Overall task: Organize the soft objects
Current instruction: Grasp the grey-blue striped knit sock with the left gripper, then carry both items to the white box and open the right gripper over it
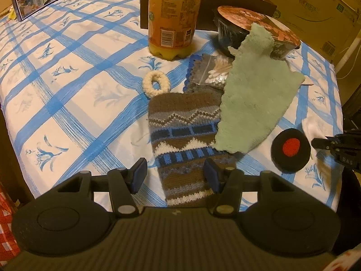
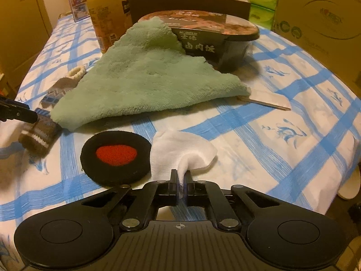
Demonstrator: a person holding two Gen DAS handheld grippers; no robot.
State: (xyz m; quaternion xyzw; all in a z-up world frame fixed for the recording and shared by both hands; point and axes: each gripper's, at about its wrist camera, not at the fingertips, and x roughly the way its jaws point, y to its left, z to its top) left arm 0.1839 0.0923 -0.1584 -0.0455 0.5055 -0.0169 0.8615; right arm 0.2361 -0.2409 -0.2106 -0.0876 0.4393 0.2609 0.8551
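Note:
A patterned knit sock [image 1: 183,133] lies on the blue-checked tablecloth [image 1: 67,85]; my left gripper [image 1: 174,175] is open, its blue pads on either side of the sock's near end. A green fluffy cloth [image 1: 252,94] drapes over the sock and a bowl; it also shows in the right wrist view [image 2: 144,81]. My right gripper [image 2: 181,180] is shut on a white cloth [image 2: 180,151]. A black pad with a red centre [image 2: 115,155] lies just left of it. A cream scrunchie [image 1: 155,83] lies beyond the sock.
An orange juice bottle [image 1: 173,15], a lidded instant-rice bowl [image 2: 216,36], a bag of cotton swabs [image 1: 214,72], a dark box [image 2: 187,0], cardboard boxes [image 2: 320,18] and a wrapped wooden stick [image 2: 268,101] stand on the table.

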